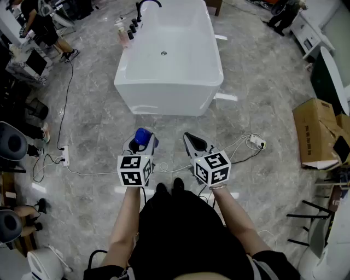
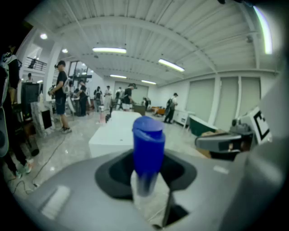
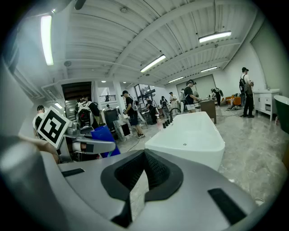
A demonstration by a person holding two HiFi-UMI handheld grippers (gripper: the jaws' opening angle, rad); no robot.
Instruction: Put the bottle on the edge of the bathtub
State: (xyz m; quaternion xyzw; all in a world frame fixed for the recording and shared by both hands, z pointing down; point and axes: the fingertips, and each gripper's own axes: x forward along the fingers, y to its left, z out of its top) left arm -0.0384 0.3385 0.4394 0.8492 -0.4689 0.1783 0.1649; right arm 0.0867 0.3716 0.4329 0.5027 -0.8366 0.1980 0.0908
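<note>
A clear bottle with a blue cap (image 1: 142,135) stands upright between the jaws of my left gripper (image 1: 140,144), which is shut on its body. In the left gripper view the bottle (image 2: 147,149) fills the middle, with the white bathtub (image 2: 113,131) behind it. My right gripper (image 1: 192,143) is held beside the left one, shut with nothing in it. The bathtub (image 1: 214,65) stands on the floor ahead of both grippers, well apart from them. In the right gripper view the bathtub (image 3: 189,137) lies ahead, and the bottle (image 3: 104,137) shows at the left.
Several small bottles (image 1: 127,30) and a black faucet (image 1: 146,5) sit at the tub's far left rim. A cardboard box (image 1: 316,131) stands at the right. Power strips (image 1: 64,156) and cables lie on the marble floor. People stand in the background.
</note>
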